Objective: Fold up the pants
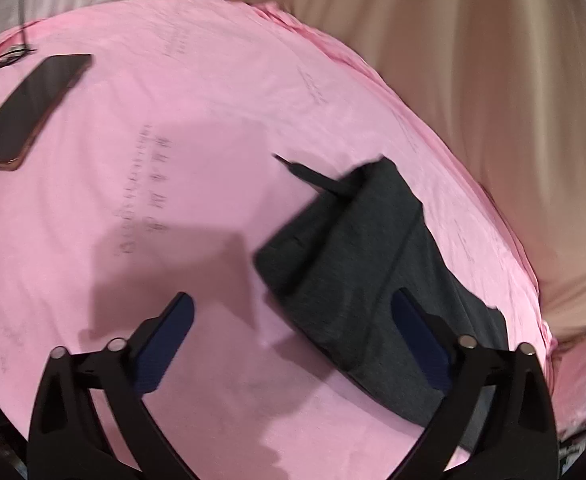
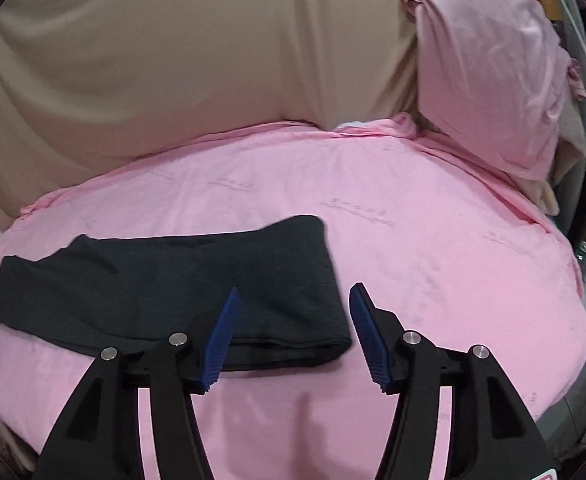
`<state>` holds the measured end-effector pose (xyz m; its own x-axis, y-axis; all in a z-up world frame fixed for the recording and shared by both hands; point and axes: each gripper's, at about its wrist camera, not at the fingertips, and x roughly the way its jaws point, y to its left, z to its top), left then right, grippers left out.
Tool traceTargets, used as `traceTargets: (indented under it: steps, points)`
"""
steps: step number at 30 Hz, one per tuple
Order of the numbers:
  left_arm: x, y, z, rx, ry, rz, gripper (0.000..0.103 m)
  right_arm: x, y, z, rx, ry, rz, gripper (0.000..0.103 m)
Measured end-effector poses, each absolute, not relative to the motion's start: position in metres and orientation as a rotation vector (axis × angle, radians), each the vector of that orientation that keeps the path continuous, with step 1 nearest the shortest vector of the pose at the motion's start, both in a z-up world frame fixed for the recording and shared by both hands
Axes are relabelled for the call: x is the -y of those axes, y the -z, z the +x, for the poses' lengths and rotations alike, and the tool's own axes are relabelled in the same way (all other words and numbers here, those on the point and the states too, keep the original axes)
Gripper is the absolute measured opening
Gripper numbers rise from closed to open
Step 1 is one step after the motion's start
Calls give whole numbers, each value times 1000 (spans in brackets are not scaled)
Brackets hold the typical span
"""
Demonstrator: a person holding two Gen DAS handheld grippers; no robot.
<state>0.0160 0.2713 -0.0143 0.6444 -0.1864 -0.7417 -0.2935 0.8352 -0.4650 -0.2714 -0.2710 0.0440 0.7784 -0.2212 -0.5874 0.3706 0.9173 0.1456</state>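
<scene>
While both tools hang above the bed, neither has hold of anything. Nearest the right wrist camera, the right gripper stands with its blue-padded fingers spread wide, the left pad over the near edge of the pants and the right pad over bare sheet; whether the left pad touches the cloth cannot be told. The left gripper is likewise wide open, its right finger in front of the dark fabric, its left finger over the pink bedsheet, with its shadow falling on the sheet below.

The pants are dark charcoal grey and lie already folded into a long, flattish band on the sheet. In the right wrist view the long axis runs left to right across the picture, with a rounded folded end at the right, just beside the gripper, and a rumpled, narrower end at the far left. In the left wrist view the same band runs diagonally from lower right to upper centre, and a thin dark drawstring sticks out from its far end onto the sheet.

Faint grey printed writing repeats across the sheet; it is too blurred to read.

Farther off in the left wrist view, a dark phone lies flat on the sheet, with a pair of glasses just beyond it. At the far right of the right wrist view, a pink pillow leans upright, and a beige curtain hangs behind the bed.
</scene>
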Motion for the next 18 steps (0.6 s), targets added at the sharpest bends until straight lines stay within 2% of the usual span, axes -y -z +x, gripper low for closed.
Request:
traceTargets:
  steps: [1, 3, 6, 9, 12, 14, 15, 16, 18]
  points:
    - [-268, 14, 19, -896, -30, -596, 61, 264, -43, -265, -607, 290, 262, 57]
    - [-254, 14, 29, -936, 47, -572, 50, 242, -39, -238, -642, 203, 260, 57]
    - [-241, 19, 48, -977, 17, -486, 51, 208, -27, -196, -705, 134, 220, 57]
    - [-240, 16, 56, -990, 27, -498, 61, 168, -12, -169, -769, 72, 140, 68]
    - [-245, 17, 59, -984, 62, -528, 65, 142, 11, -142, -838, 121, 2, 69]
    - [-246, 18, 58, -976, 84, -523, 65, 144, 28, -129, -891, 173, -26, 62]
    - [-249, 18, 51, -974, 97, -521, 65, 150, 25, -129, -880, 159, 16, 55]
    - [-250, 18, 46, -973, 107, -521, 65, 158, 20, -127, -872, 156, 70, 11]
    - [-255, 18, 44, -970, 132, -541, 65, 168, 11, -122, -875, 140, 156, 10]
